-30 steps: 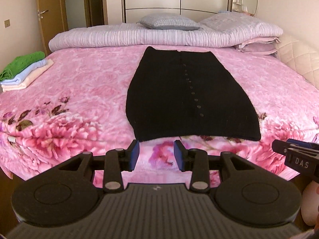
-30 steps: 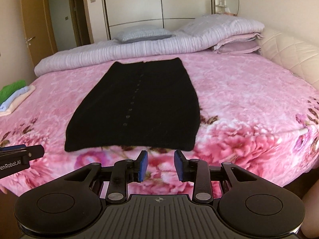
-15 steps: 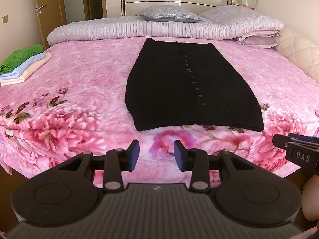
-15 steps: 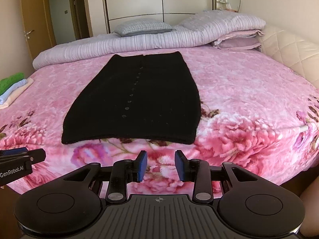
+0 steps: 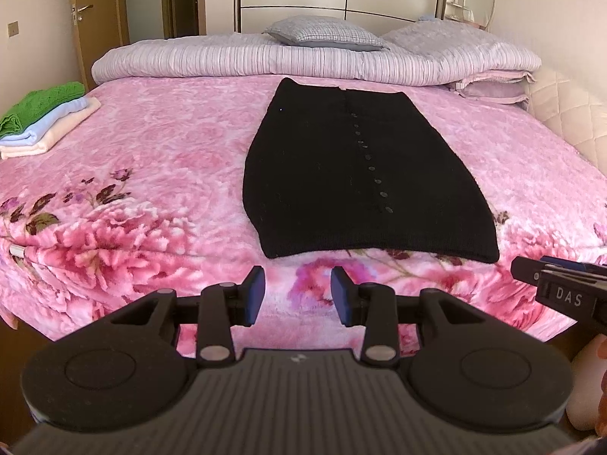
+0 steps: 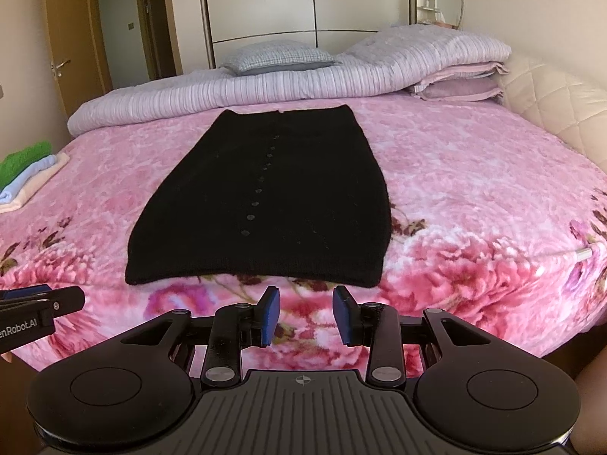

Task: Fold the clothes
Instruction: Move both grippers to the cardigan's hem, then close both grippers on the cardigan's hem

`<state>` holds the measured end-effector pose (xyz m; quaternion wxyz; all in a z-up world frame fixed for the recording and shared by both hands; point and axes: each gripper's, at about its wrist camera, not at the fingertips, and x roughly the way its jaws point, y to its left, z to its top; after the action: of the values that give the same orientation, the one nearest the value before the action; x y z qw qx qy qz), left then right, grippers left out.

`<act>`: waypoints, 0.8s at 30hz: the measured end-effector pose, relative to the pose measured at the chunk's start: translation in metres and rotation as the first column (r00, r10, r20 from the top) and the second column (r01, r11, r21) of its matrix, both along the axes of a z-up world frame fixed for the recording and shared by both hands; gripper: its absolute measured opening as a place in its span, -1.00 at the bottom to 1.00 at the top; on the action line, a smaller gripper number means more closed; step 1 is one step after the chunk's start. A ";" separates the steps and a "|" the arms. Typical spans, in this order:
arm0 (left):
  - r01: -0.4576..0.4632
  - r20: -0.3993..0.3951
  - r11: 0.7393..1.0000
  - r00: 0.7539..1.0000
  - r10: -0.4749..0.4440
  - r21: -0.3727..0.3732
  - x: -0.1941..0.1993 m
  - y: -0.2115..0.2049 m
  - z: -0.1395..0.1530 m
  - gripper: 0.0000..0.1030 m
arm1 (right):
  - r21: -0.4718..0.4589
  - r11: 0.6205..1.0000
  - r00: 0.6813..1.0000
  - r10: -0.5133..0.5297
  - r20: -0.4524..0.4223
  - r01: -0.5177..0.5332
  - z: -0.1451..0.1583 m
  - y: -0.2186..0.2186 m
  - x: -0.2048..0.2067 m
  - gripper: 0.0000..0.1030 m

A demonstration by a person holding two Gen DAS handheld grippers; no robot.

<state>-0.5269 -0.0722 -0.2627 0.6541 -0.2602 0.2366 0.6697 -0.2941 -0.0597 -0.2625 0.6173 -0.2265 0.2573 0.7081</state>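
Above the pink bedspread (image 5: 159, 159), near the black skirt (image 5: 353, 174), the left gripper (image 5: 297, 295) and right gripper (image 6: 305, 314) hang with jaws parted, empty, touching nothing.

Both the left gripper (image 5: 297, 295) and right gripper (image 6: 305, 316) are black, with blue-padded jaws, silver pivot screws and ribbed grey bodies.

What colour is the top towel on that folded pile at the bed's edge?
Green: the top towel lies over pale blue and cream ones, clearest in the left wrist view.
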 end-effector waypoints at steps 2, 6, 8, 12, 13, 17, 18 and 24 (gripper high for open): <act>0.002 0.002 1.000 1.000 -0.002 -0.004 -0.003 0.005 -0.001 -0.34 | -0.009 1.000 1.000 0.000 -0.005 0.000 -0.001 0.007 0.002 -0.32; 0.032 0.064 0.999 0.997 -0.030 -0.020 -0.019 0.025 -0.006 -0.34 | -0.030 0.999 0.999 -0.021 -0.046 0.020 -0.008 0.025 0.018 -0.32; 0.025 0.147 0.999 0.989 -0.018 -0.043 -0.036 0.040 -0.013 -0.34 | -0.045 0.998 0.994 -0.049 -0.095 0.044 -0.014 0.038 0.036 -0.32; -0.018 0.327 0.993 0.943 0.054 -0.115 -0.070 0.074 -0.034 -0.34 | -0.151 0.982 0.955 -0.147 -0.256 0.111 -0.037 0.069 0.086 -0.32; -0.026 0.363 0.991 0.929 0.071 -0.128 -0.076 0.082 -0.039 -0.34 | -0.184 0.975 0.935 -0.175 -0.308 0.122 -0.044 0.077 0.099 -0.32; -0.057 0.473 0.984 0.871 0.132 -0.168 -0.099 0.120 -0.064 -0.33 | -0.265 0.958 0.819 -0.240 -0.521 0.113 -0.071 0.105 0.141 -0.32; -0.066 0.487 0.982 0.861 0.147 -0.180 -0.104 0.129 -0.071 -0.32 | -0.275 0.955 0.795 -0.252 -0.552 0.111 -0.076 0.111 0.147 -0.32; -0.097 0.574 0.962 0.785 0.232 -0.256 -0.129 0.170 -0.107 -0.31 | -0.319 0.945 0.705 -0.276 -0.653 0.075 -0.100 0.139 0.167 -0.32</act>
<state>-0.6555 0.0981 -0.3697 0.6021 -0.5465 0.0643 0.5785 -0.1274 0.0797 -0.3627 0.5056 -0.0024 0.5822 0.6368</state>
